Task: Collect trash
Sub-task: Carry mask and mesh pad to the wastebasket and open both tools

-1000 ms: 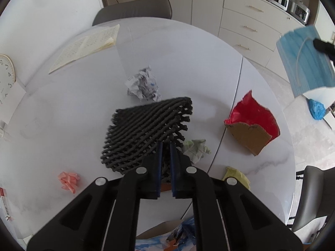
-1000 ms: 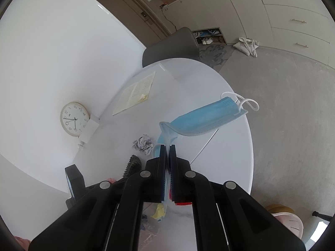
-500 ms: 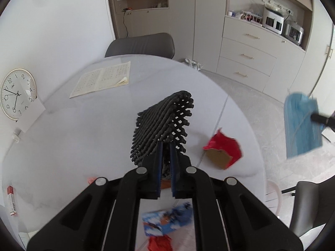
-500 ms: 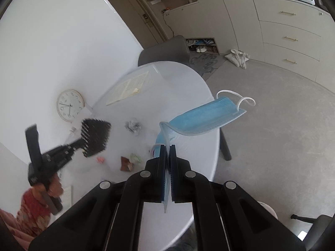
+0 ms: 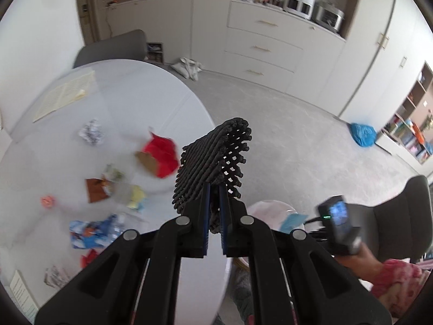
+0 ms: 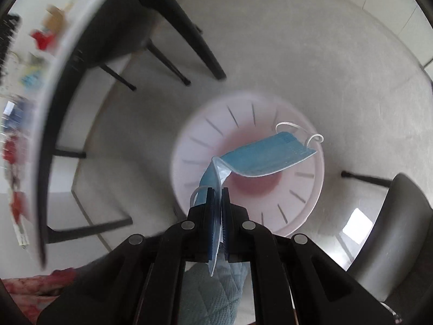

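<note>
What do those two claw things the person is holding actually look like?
Both the left gripper and the right gripper are matte black plastic, with angular linkages, round silver pivot pins and flat fingers lined in blue. A red patterned sleeve covers the person's arm.

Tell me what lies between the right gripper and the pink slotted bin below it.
Only the blue face mask clamped in the right gripper hangs over the pink slotted bin; nothing else, per the right wrist view.

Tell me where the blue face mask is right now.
In the right wrist view, the blue face mask is pinched in the right gripper, hanging above the pink bin on the floor.
</note>
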Motion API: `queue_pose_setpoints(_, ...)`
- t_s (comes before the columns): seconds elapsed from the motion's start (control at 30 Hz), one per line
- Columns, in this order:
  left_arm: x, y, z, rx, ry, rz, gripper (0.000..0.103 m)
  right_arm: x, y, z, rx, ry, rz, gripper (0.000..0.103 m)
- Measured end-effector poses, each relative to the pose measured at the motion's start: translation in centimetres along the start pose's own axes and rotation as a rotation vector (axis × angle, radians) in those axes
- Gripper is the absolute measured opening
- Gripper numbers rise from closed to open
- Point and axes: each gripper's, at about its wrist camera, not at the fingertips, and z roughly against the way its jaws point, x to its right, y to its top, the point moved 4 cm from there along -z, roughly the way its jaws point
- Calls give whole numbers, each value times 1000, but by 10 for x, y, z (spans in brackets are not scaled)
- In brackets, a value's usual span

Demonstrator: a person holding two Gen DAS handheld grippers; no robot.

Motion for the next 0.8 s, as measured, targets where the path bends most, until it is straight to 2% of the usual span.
queue_pose_setpoints(0.1, 28, -10, -14, -36, -13, -32, 6, 17, -4, -40, -61, 2, -12, 9)
queue_pose_setpoints(0.13, 37, -13, -18, -48, -19, -41, 7, 20, -4, -49, -82, 3, -18, 21)
queue_pose_setpoints(0.17, 46, -17, -24, -63, -23, -50, 6, 22, -3, -55, -97, 9, -27, 41)
queue_pose_setpoints(0.23, 62, -25, -34, -93, -37, -68, 6, 27, -4, -58, -106, 13, -42, 58)
queue_pose_setpoints(0.3, 75, -34, -46, -121, -37, -90, 6, 30, -2, -50, -96, 23, -40, 65)
queue_pose_setpoints(0.33, 82, -40, -52, -138, -41, -100, 6, 33, 0, -42, -86, 26, -40, 71)
queue_pose_setpoints(0.47, 102, -58, -79, -199, -56, -123, 6, 48, -8, 6, -9, 16, -48, 77)
queue_pose_setpoints(0.67, 132, -86, -127, -306, -119, -163, 8, 68, -7, 100, 162, -48, -40, 91)
queue_pose_setpoints(0.7, 137, -91, -136, -328, -137, -168, 11, 69, -6, 111, 182, -52, -39, 91)
queue_pose_setpoints(0.73, 140, -95, -143, -344, -134, -170, 25, 68, -5, 121, 198, -55, -38, 92)
queue_pose_setpoints(0.77, 142, -100, -152, -359, -132, -170, 46, 67, -4, 129, 214, -55, -37, 92)
queue_pose_setpoints(0.8, 145, -104, -158, -366, -135, -169, 54, 67, -3, 135, 226, -55, -36, 92)
